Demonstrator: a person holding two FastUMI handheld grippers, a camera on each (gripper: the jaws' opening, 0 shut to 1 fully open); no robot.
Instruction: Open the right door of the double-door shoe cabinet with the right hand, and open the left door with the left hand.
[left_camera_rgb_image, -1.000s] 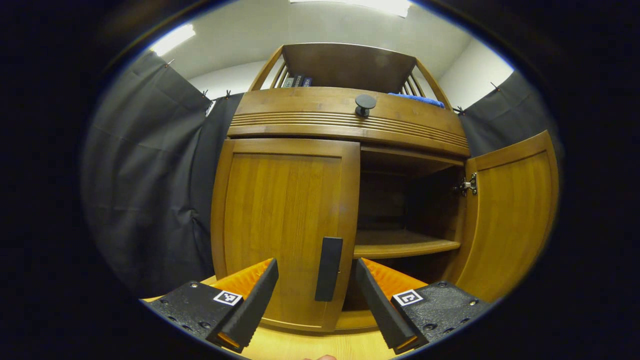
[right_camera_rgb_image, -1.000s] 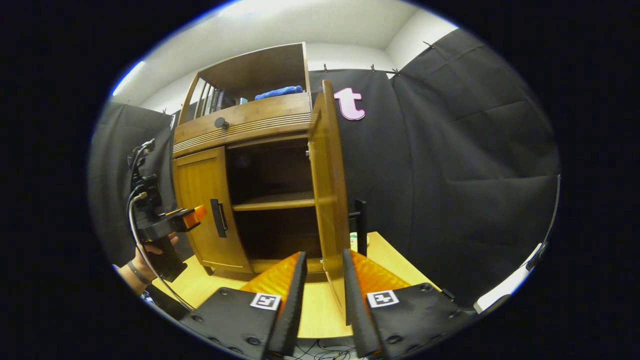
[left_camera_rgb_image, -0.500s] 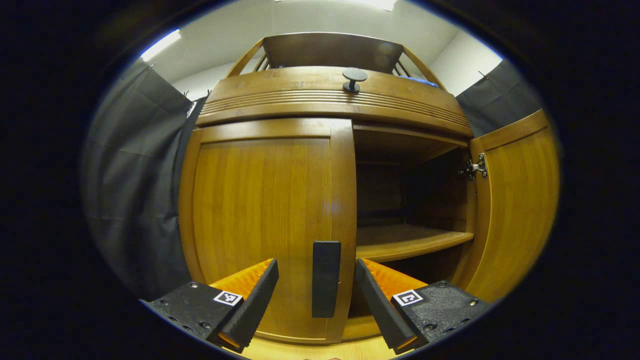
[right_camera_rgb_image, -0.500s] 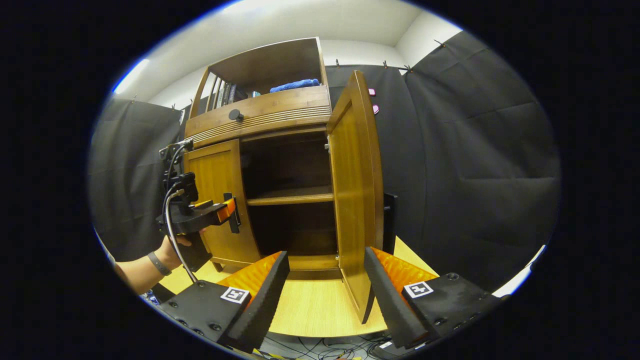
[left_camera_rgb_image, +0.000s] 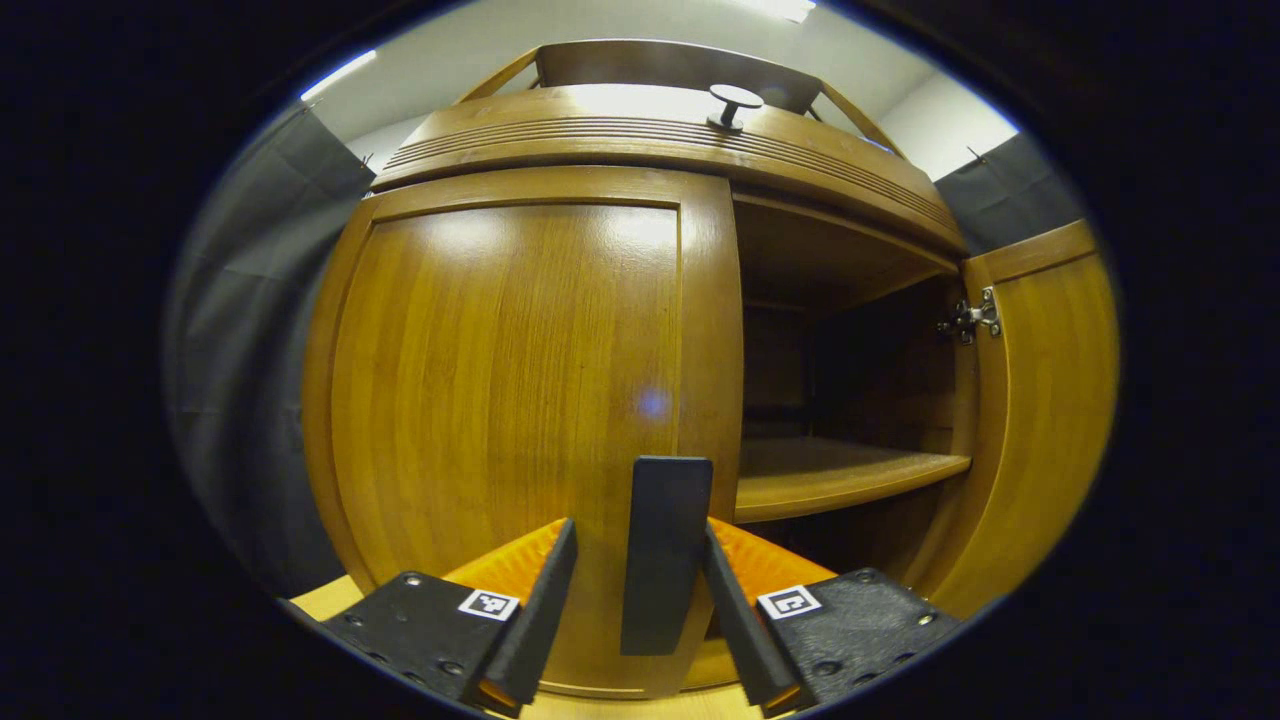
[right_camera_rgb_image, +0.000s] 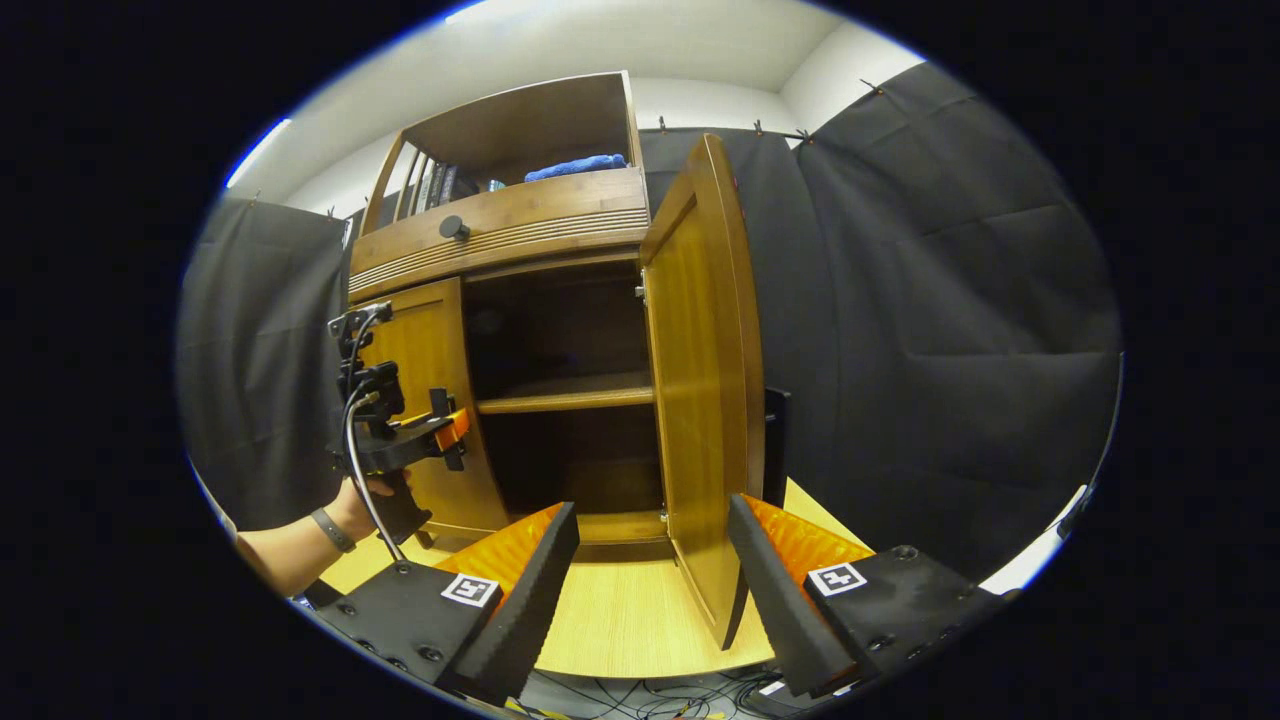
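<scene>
The wooden shoe cabinet's left door (left_camera_rgb_image: 520, 390) is closed. Its black upright handle (left_camera_rgb_image: 665, 555) stands between the fingers of my left gripper (left_camera_rgb_image: 638, 528). The jaws are narrowed around the handle, the right finger at its edge and a gap on the left side, so the gripper is open. The right gripper view shows the left gripper (right_camera_rgb_image: 440, 435) at that handle, held by a hand (right_camera_rgb_image: 360, 505). The right door (right_camera_rgb_image: 705, 380) is swung wide open, its black handle (right_camera_rgb_image: 775, 445) behind its edge. My right gripper (right_camera_rgb_image: 652, 510) is open, just short of that door's lower edge and holding nothing.
Inside the open half are a shelf (left_camera_rgb_image: 840, 475) and dark space. A drawer with a black knob (right_camera_rgb_image: 452, 227) sits above the doors, with books and a blue cloth (right_camera_rgb_image: 575, 165) on top. The cabinet stands on a light wooden board (right_camera_rgb_image: 620, 620). Cables lie below its front edge.
My left gripper has moved in to the left door's handle and its fingers have narrowed around it. My right gripper opened off the right door's edge, which swung wider, then held still.
</scene>
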